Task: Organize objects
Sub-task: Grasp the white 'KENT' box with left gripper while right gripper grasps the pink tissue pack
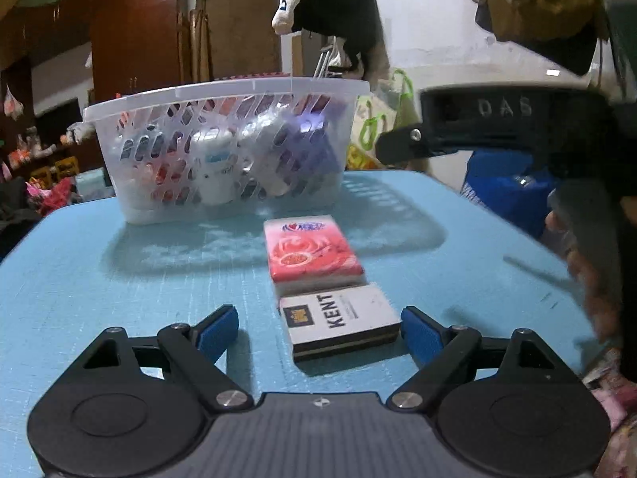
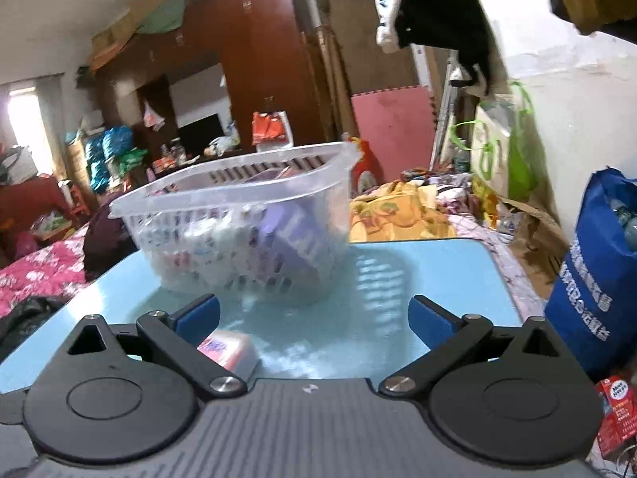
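A white KENT box (image 1: 338, 320) lies on the blue table (image 1: 99, 279) between the fingers of my left gripper (image 1: 318, 334). That gripper is open; its right pad (image 1: 422, 336) is close beside the box and the left pad stands apart. Just beyond the box lies a pink tissue pack (image 1: 314, 253). Behind it stands a clear plastic basket (image 1: 223, 147) with several items inside. My right gripper (image 2: 314, 316) hovers open and empty over the table, facing the basket (image 2: 239, 231). The tissue pack (image 2: 229, 348) shows partly behind its left finger. The right gripper's black body (image 1: 497, 119) appears at the upper right.
A blue bag (image 2: 589, 279) and a red carton (image 2: 615, 410) stand off the table's right edge. A bag with green handles (image 2: 497, 151) and bedding (image 2: 398, 215) lie behind. Pink floral bedding (image 2: 36, 275) is on the left. Clothes (image 2: 438, 8) hang overhead.
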Tool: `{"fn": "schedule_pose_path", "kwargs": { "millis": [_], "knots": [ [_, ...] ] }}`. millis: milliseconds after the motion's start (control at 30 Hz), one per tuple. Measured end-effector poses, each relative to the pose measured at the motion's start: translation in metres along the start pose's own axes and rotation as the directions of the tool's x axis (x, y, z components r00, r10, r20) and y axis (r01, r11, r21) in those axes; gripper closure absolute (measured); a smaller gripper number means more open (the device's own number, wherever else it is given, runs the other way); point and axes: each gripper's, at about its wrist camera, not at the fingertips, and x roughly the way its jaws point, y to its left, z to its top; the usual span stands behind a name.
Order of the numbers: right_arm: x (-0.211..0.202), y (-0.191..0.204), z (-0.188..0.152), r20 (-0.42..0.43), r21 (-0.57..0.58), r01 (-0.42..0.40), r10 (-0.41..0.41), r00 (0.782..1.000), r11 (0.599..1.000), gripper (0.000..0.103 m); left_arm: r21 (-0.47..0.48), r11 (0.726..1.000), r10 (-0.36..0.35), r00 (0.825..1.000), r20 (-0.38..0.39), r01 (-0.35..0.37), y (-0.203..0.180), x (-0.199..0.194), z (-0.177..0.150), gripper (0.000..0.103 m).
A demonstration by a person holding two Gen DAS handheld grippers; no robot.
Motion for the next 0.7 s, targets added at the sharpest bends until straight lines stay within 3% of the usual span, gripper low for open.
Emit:
{"fn": "schedule_pose_path", "kwargs": {
  "millis": [33, 100, 200, 267, 500, 700],
  "knots": [
    [0.001, 0.004, -0.002, -0.003, -0.01, 0.005, -0.005, 1.0, 1.0, 0.0, 0.003, 1.0, -0.005, 1.0, 0.01, 0.005, 0.0, -0.001, -0.002, 0.018],
    [0.006, 0.008, -0.004, -0.017, -0.012, 0.007, -0.007, 1.0, 1.0, 0.0, -0.01, 1.0, -0.024, 0.999, 0.026, 0.024, 0.006, -0.006, -0.003, 0.039],
    [0.014, 0.012, -0.009, -0.068, 0.019, -0.045, 0.047, 0.997, 0.999, 0.0, -0.047, 0.997, -0.051, 0.998, 0.049, 0.054, 0.025, -0.012, -0.006, 0.041],
    [0.02, 0.019, -0.013, -0.099, 0.011, -0.065, 0.065, 0.993, 0.998, 0.0, -0.047, 0.999, -0.02, 0.997, 0.074, 0.023, 0.039, -0.019, -0.011, 0.041],
    [0.043, 0.06, -0.022, -0.202, -0.097, -0.098, 0.076, 0.976, 0.991, 0.0, -0.173, 0.985, 0.038, 0.991, 0.131, -0.015, 0.106, -0.036, -0.013, 0.041],
    [0.06, 0.072, -0.025, -0.256, -0.116, -0.079, 0.047, 0.966, 0.99, 0.001, -0.198, 0.98, 0.044, 0.988, 0.149, -0.014, 0.12, -0.036, -0.01, 0.041]
  ]
}}
